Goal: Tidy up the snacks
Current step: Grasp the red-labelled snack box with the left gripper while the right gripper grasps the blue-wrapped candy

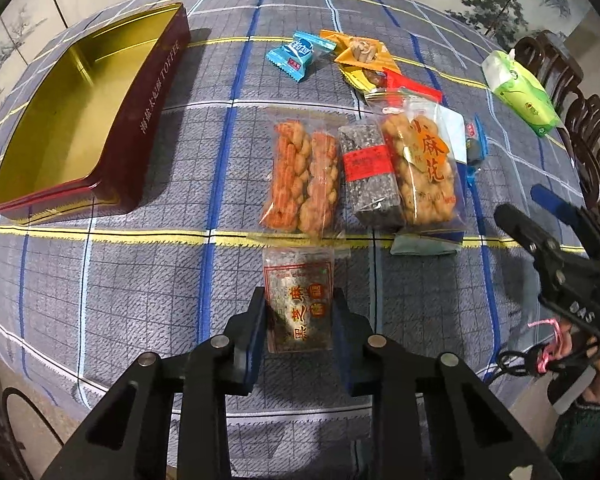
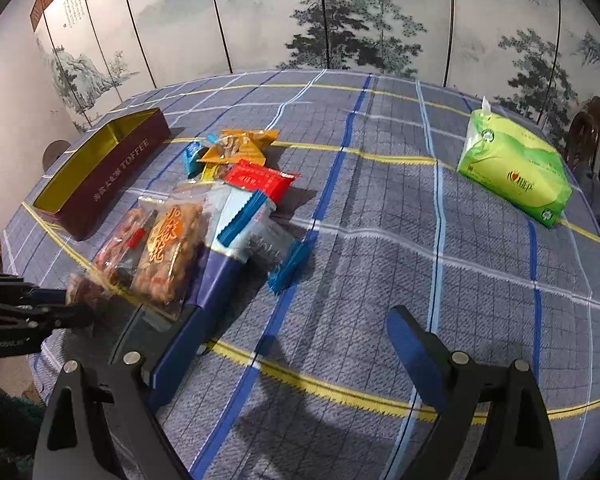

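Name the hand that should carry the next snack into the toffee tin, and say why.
Left. The left gripper already has its jaws closed on the dark sesame packet, with the open tin on its side. The right gripper hangs open over bare tablecloth, holding nothing.

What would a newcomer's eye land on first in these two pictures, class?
Probably the open maroon toffee tin with its gold inside, empty at the table's far left. Next, the heap of bright snack packets mid-table on the blue checked cloth, and the left gripper shut on a clear packet with a red-framed label. A lime-green tissue pack lies apart, far right.
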Demonstrator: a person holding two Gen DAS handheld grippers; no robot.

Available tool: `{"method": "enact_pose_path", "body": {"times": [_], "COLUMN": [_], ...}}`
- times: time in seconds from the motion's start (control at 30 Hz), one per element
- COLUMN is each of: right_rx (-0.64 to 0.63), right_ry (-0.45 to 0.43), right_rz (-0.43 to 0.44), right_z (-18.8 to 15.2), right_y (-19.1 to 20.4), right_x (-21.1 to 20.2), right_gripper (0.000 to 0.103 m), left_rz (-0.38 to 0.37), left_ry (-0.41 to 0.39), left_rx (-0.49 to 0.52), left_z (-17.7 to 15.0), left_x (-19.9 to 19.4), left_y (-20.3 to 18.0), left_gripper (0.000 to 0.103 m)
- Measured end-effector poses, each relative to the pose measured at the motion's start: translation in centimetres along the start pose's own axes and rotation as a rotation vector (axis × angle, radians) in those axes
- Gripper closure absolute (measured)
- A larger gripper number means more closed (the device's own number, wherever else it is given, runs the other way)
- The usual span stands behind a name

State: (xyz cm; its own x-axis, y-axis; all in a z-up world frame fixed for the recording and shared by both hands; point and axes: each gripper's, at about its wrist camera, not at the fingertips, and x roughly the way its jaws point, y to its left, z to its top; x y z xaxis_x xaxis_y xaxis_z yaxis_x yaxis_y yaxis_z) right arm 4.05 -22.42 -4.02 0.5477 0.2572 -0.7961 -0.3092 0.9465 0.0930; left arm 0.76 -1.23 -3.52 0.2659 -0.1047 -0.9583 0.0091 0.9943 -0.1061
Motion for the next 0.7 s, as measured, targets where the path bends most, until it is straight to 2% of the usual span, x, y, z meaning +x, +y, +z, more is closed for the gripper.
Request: {"method": "enact_pose_path", "body": {"times": [0.23,0.3,0.43,0.7], "right_rx": [-0.030,-0.044,-0.050,-0.043], "right_ry": [-0.020,-0.028,-0.029,-0.054], "right_rz": [-0.075,-0.082,-0.081,-0.074], "right_z": [1.2,1.5,2.0,3.0], "right_y": [0.1,0.4,0.9,1.6], "right_x": [1.0,1.3,2.0,3.0], "right_gripper": [0.010,0.021,0.026,0.046], "left_rz": [-0.006,-0.004,-0.013,-0.023], "left_ry": [-0.027,-0.044,-0.072,-0.112], "left_rx": [0.035,0.049,0.077,0.097], "left_z": [-0.5,-0.6,-0.6,-0.1], "left_x": [-0.9,-1.4,-2.2,-3.1], "left_y": [-0.2,-0.2,-0.5,-0.3], "left_gripper": [0.076,0.076,0.076,0.076]}}
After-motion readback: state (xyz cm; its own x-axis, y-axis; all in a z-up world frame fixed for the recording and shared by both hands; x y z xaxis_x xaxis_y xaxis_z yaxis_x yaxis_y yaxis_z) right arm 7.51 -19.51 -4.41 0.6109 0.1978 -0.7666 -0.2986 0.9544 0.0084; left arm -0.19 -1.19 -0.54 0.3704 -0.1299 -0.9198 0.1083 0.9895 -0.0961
